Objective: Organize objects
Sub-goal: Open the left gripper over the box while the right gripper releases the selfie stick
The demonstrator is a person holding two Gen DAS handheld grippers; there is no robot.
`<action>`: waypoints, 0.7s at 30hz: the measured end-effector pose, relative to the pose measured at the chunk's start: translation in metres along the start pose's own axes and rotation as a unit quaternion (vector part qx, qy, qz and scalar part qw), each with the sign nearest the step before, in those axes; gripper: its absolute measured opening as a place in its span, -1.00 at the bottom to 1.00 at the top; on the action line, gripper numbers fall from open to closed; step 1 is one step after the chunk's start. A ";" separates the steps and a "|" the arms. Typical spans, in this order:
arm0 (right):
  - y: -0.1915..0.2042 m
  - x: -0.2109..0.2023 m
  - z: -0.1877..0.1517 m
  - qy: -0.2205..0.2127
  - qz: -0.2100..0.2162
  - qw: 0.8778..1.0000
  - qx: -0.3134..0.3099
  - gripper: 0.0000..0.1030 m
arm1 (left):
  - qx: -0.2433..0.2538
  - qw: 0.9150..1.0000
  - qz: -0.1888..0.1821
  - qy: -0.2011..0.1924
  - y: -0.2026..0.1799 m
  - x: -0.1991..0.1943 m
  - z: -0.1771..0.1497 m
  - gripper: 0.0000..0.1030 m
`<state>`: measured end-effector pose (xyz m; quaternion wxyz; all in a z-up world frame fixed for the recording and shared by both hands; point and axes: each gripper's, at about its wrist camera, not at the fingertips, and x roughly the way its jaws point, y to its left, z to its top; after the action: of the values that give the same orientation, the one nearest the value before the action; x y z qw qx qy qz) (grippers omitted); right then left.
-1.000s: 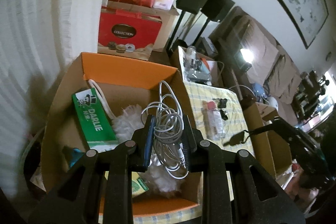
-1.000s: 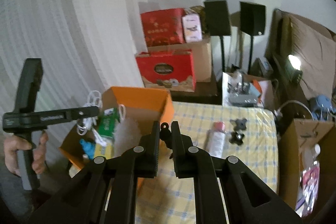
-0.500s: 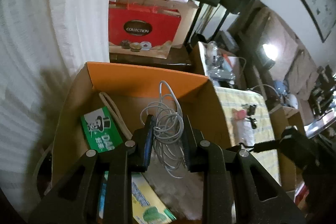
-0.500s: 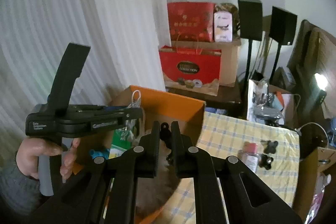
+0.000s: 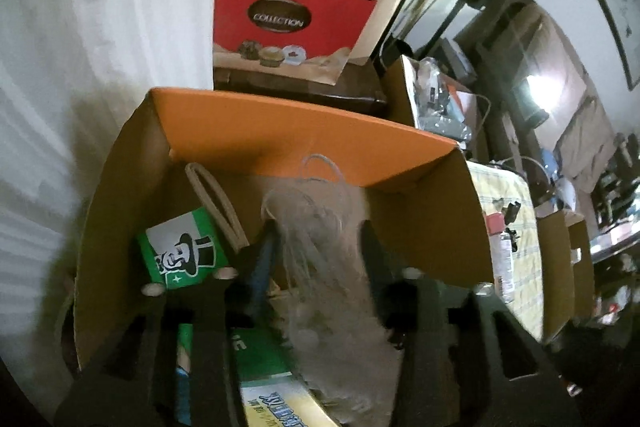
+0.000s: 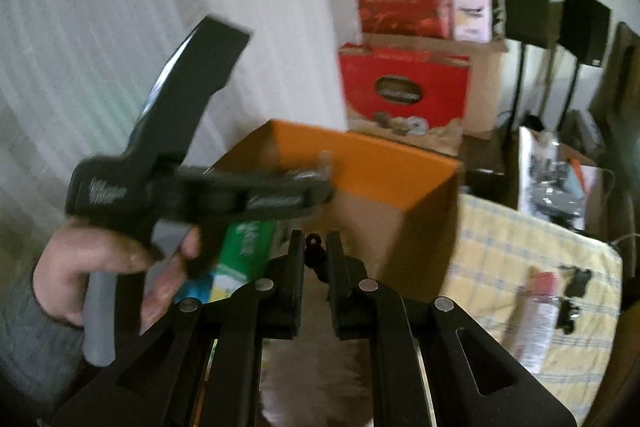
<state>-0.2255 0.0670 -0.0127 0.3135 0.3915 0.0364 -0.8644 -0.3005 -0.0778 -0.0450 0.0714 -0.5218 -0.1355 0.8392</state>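
The orange cardboard box (image 5: 288,131) holds a green Darlie toothpaste carton (image 5: 180,251), a white fluffy item and other packs. My left gripper (image 5: 316,239) is low inside the box with its jaws spread; the white coiled cable (image 5: 320,219) is a blurred streak between the fingers. My right gripper (image 6: 314,251) is shut on a small black object (image 6: 313,243) and hovers over the box's (image 6: 360,163) near side. The left gripper also shows in the right wrist view (image 6: 280,195), held by a hand.
A yellow checked tablecloth (image 6: 500,247) to the right carries a spray can (image 6: 538,311) and black clips (image 6: 576,291). Red gift bags (image 5: 292,23), cardboard boxes and black speakers (image 6: 524,7) stand behind. A white curtain (image 5: 80,27) hangs at left.
My left gripper has moved down and forward into the box, its jaws have spread, and the cable is blurred between them. My right gripper has moved left toward the box, still shut.
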 end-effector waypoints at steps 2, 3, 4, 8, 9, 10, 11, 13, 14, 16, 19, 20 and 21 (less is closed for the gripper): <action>0.006 0.005 -0.002 0.005 0.004 1.000 -0.004 -0.80 | -0.010 1.000 -0.005 -0.004 0.006 -0.003 0.000 0.21; 0.008 0.006 -0.003 0.005 0.002 1.000 -0.006 -0.74 | -0.012 1.000 -0.005 -0.004 0.008 -0.004 0.000 0.28; 0.010 0.006 -0.004 0.005 0.002 1.000 -0.007 -0.57 | -0.013 1.000 -0.005 -0.007 0.010 -0.008 -0.001 0.28; 0.008 -0.005 -0.004 -0.006 0.006 1.000 0.006 -0.39 | -0.012 1.000 -0.001 -0.015 0.014 -0.021 -0.004 0.28; 0.006 -0.009 -0.004 -0.009 0.008 1.000 0.010 -0.35 | -0.011 1.000 -0.001 -0.017 0.014 -0.024 -0.005 0.29; 0.005 -0.013 -0.004 -0.011 0.008 1.000 0.013 -0.29 | -0.011 1.000 -0.002 -0.018 0.015 -0.028 -0.006 0.30; 0.004 -0.017 -0.003 -0.013 0.006 1.000 0.015 -0.27 | -0.010 1.000 -0.003 -0.020 0.015 -0.030 -0.007 0.33; 0.003 -0.026 -0.003 -0.017 -0.001 1.000 0.016 -0.24 | -0.008 1.000 -0.003 -0.027 0.014 -0.038 -0.011 0.41; 0.002 -0.032 -0.004 -0.020 -0.005 1.000 0.018 -0.23 | -0.004 0.999 -0.001 -0.031 0.013 -0.042 -0.014 0.41; 0.000 -0.041 -0.005 -0.025 -0.009 0.999 0.020 -0.09 | 0.003 0.999 0.001 -0.037 0.010 -0.051 -0.019 0.42; -0.002 -0.055 -0.007 -0.031 -0.025 0.999 0.020 0.04 | 0.009 0.999 -0.002 -0.044 0.003 -0.060 -0.026 0.62; -0.002 -0.060 -0.009 -0.033 -0.032 0.999 0.018 0.05 | 0.010 0.999 -0.003 -0.046 0.002 -0.062 -0.028 0.66; -0.003 -0.064 -0.010 -0.035 -0.038 0.999 0.016 0.09 | 0.012 0.999 -0.004 -0.048 0.000 -0.064 -0.030 0.66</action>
<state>-0.1889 0.1050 0.0242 0.2748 0.3646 0.0264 -0.8893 -0.2448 -0.0896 -0.0026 0.0743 -0.4797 -0.1301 0.8645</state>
